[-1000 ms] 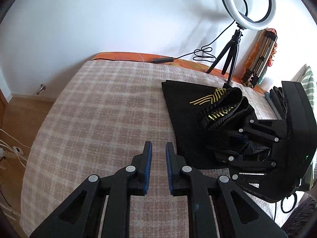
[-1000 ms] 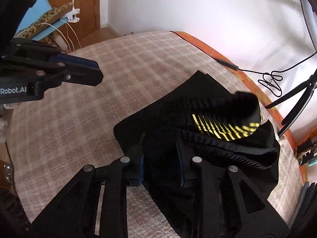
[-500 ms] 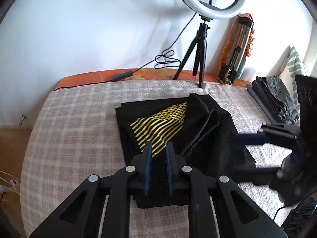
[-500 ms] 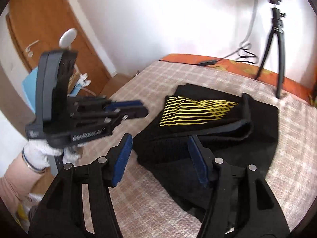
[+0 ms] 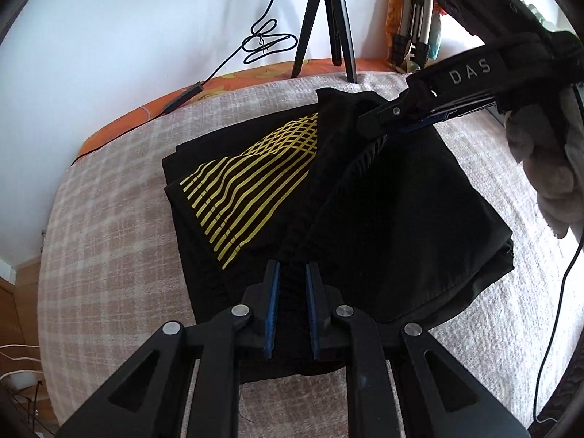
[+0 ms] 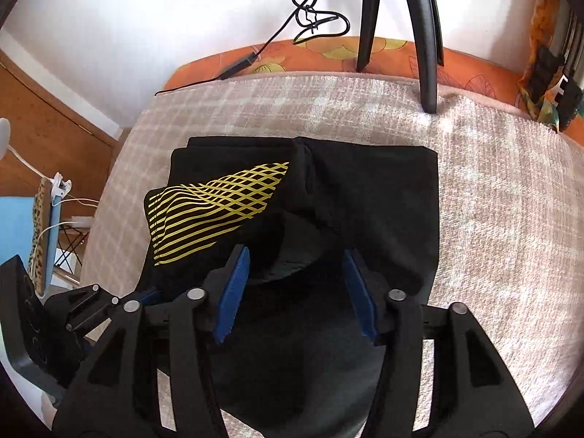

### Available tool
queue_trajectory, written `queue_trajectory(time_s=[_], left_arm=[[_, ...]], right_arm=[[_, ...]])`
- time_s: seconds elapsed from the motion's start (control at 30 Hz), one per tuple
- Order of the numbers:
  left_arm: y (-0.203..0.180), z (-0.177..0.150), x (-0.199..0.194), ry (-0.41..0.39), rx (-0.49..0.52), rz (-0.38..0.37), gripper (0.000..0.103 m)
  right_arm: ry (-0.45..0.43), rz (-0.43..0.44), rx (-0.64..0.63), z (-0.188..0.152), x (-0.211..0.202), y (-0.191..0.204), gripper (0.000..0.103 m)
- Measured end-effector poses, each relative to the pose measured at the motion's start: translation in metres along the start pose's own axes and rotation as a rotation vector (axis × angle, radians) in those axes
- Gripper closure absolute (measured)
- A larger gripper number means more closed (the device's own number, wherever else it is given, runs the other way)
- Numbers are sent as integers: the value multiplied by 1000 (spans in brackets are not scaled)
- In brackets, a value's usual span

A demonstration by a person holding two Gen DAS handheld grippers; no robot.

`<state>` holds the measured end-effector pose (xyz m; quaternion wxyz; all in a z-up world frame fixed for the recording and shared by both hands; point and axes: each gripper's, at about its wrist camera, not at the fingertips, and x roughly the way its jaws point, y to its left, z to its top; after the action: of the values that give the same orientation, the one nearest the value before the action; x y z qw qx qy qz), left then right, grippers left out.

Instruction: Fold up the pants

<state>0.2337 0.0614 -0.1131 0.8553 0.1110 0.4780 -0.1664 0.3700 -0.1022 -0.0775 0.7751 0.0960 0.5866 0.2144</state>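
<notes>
Black pants (image 5: pixel 394 211) with a yellow stripe print (image 5: pixel 252 189) lie partly folded on the checked bed cover; they also show in the right wrist view (image 6: pixel 365 189). My left gripper (image 5: pixel 292 273) is shut on the elastic waistband fold at the near edge. My right gripper (image 6: pixel 295 259) is open, jaws wide over a raised fold of the pants, holding nothing. In the left wrist view the right gripper (image 5: pixel 412 116) reaches in from the upper right above the far end of the fold.
A checked bed cover (image 5: pixel 109 248) over an orange mattress edge (image 6: pixel 321 54). A black tripod (image 5: pixel 325 18) and its cable (image 5: pixel 270 40) stand at the back. A wooden door (image 6: pixel 43 135) and charging cables are on the left.
My left gripper has closed in on the waistband fold. My right gripper, which let go of the pants earlier, stays open and has moved over the pants toward the tripod.
</notes>
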Motion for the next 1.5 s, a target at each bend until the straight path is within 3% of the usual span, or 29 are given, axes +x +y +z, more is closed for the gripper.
queue_trajectory(time_s=[0.1,0.2,0.23,0.27,0.3,0.33,0.47,0.5,0.53,0.6,0.63,0.67,0.77,0.83,1.0,1.17,1.23,1.3,1.4,1.5], left_arm=[[6,-2,-6,-28,-17,0,90],[15,-6,-8,-32,-52,32,57],[17,-8,-10,-36,-59,47,47],[19,-10,-12,-47,-65,52,45],[19,-11,-14,-53,-73,42,45],[20,-12,-15,-53,-81,23,45],[19,-14,-14,-55,-83,-5,45],[18,-15,-12,-56,-85,-10,45],[18,-15,-11,-58,-88,-20,45],[18,-16,-10,-60,-98,-34,45],[18,-17,-10,-65,-102,-48,51],[20,-19,-11,-73,-109,-73,63],[26,-24,-16,-101,-147,-161,82],[30,-27,-19,-113,-165,-177,85],[32,-35,-28,-132,-183,-194,90],[38,-46,-34,-127,-217,-172,90],[43,-49,-33,-120,-238,-173,90],[45,-52,-32,-111,-263,-172,90],[46,-56,-37,-108,-280,-156,86],[47,-59,-44,-105,-288,-112,74]], right_arm=[[-1,-21,-32,5,-1,7,68],[-5,-28,-46,12,-3,17,68],[-3,-19,-29,15,-4,18,61],[-1,-11,-9,17,-4,19,55],[-2,-27,11,20,-3,18,42],[-2,-47,24,22,-2,19,38],[37,-139,9,26,16,26,38],[48,-162,1,24,20,26,46],[64,-173,-5,23,25,27,65],[69,-180,-21,23,26,32,83],[60,-173,-30,25,24,36,87],[48,-158,-35,29,21,40,89],[19,-101,-35,43,16,56,93],[9,-75,-42,53,19,70,94],[21,25,-35,68,47,96,94],[7,114,-156,71,70,121,93],[15,150,-154,71,73,120,78],[0,184,-138,70,67,113,74],[-54,152,-157,66,42,99,66],[-131,105,-170,51,4,72,65]])
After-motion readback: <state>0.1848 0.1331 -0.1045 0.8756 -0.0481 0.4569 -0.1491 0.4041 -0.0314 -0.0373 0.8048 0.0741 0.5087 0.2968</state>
